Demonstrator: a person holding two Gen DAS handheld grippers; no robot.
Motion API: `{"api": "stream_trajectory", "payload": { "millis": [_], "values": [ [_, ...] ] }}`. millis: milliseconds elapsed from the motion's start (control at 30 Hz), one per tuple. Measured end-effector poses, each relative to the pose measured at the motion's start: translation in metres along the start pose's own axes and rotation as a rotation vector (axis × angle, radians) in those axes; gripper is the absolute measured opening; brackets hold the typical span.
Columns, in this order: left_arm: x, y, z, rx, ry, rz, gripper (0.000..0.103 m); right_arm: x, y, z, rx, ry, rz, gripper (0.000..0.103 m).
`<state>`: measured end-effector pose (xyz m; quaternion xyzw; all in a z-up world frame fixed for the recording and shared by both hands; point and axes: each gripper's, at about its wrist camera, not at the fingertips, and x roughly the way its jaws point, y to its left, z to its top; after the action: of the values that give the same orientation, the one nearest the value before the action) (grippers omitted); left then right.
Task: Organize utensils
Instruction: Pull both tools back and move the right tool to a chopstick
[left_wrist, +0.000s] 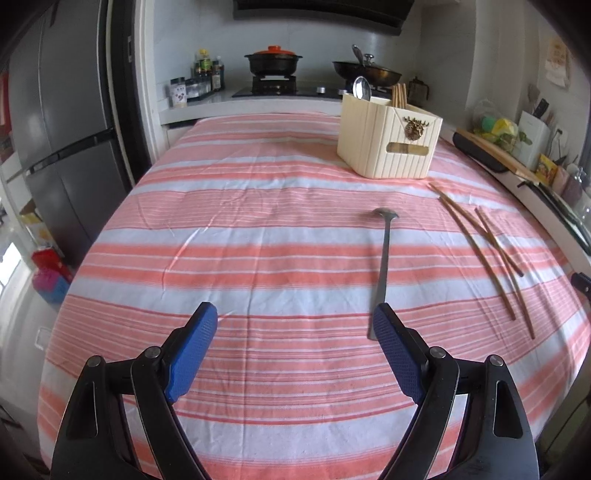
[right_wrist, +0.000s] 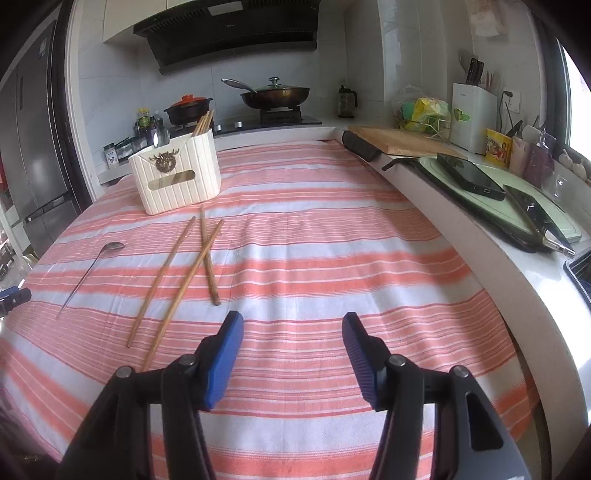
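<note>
A cream utensil holder (left_wrist: 388, 142) (right_wrist: 177, 177) stands at the far side of the striped cloth, with a spoon (left_wrist: 361, 88) and chopsticks (left_wrist: 399, 95) standing in it. A loose metal spoon (left_wrist: 382, 269) (right_wrist: 90, 271) lies on the cloth. Three wooden chopsticks (left_wrist: 480, 247) (right_wrist: 184, 273) lie beside it, two crossing. My left gripper (left_wrist: 295, 325) is open and empty; its right fingertip is by the spoon's handle end. My right gripper (right_wrist: 291, 328) is open and empty, to the right of the chopsticks' near ends.
The table with the pink and white striped cloth (left_wrist: 258, 258) (right_wrist: 332, 258) fills both views. A stove with pots (left_wrist: 273, 62) lies behind. A counter on the right holds a cutting board (right_wrist: 399, 142), phones (right_wrist: 469, 175) and a knife block (right_wrist: 472, 114). A fridge (left_wrist: 62, 147) stands at the left.
</note>
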<state>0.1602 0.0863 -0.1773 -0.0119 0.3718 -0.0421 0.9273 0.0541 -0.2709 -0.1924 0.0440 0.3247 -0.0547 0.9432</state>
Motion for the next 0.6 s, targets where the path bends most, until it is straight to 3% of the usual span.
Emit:
{"api": "stream_trajectory", "payload": {
  "millis": [600],
  "values": [
    [0.019,0.032,0.003,-0.094,-0.039,0.034,0.088,0.009,0.048,0.004,-0.032,0.046,0.122,0.057]
  ]
}}
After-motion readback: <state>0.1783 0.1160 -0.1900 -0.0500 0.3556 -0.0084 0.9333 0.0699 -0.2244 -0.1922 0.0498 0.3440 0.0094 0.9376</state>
